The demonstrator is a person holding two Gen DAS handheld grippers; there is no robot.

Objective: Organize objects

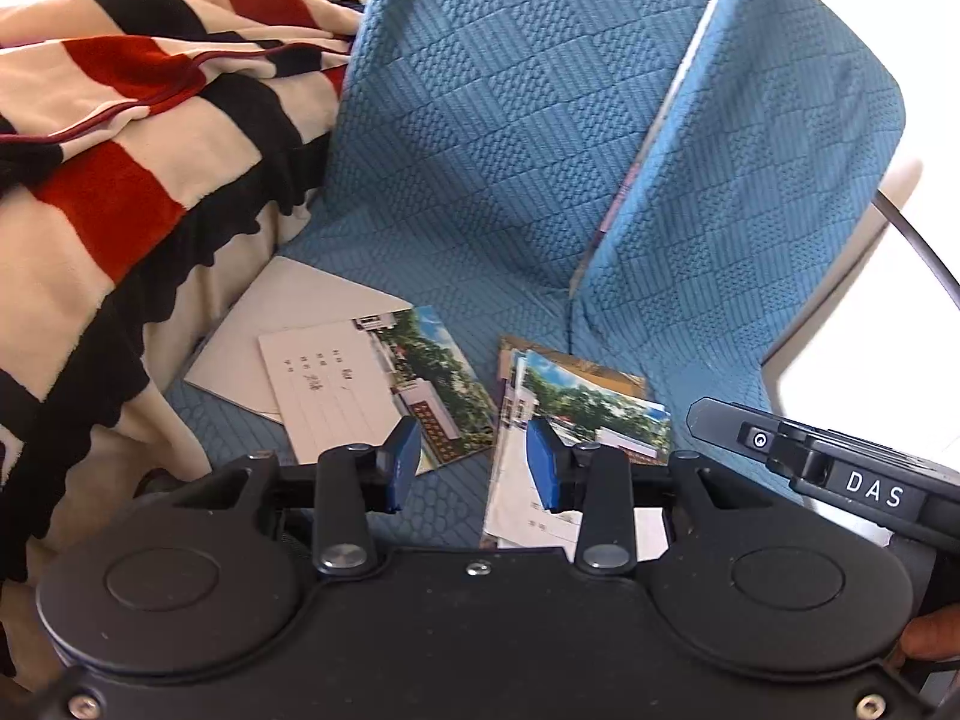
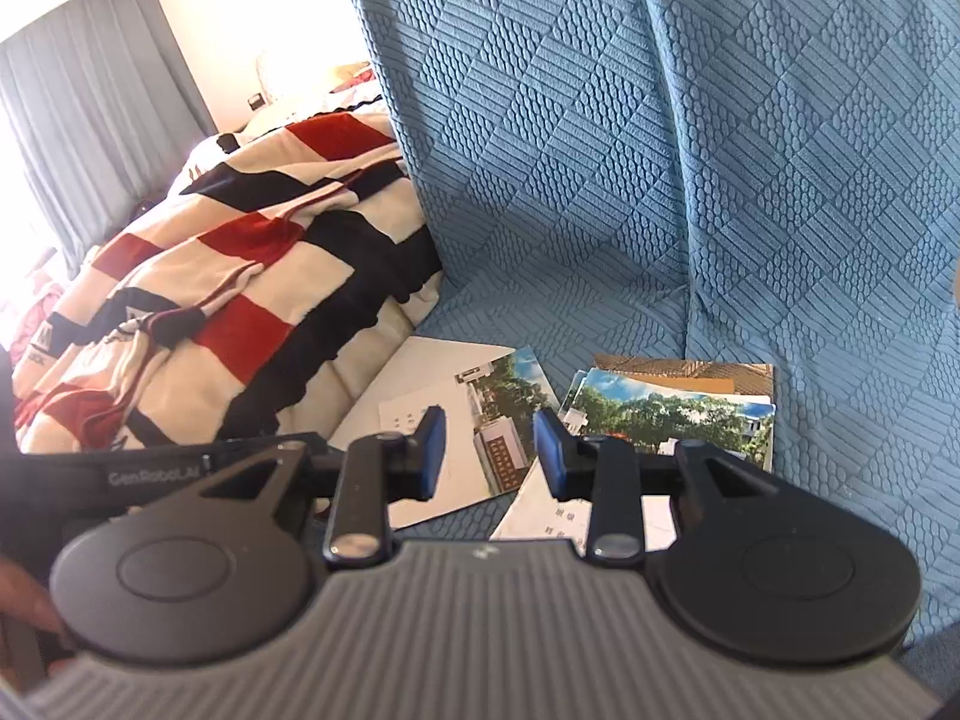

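Both grippers, left [image 1: 472, 459] & right [image 2: 489, 453], jaws apart, empty; fanned stack of glossy photo postcards [image 1: 585, 405] lies just ahead, slightly right, nearer right one.

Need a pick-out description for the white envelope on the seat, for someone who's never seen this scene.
Start at the blue textured seat cover; postcards lie on its flat part. The white envelope lies farthest left there, against the striped blanket, partly under a single postcard. It alone is plain white, with no photo or writing showing.
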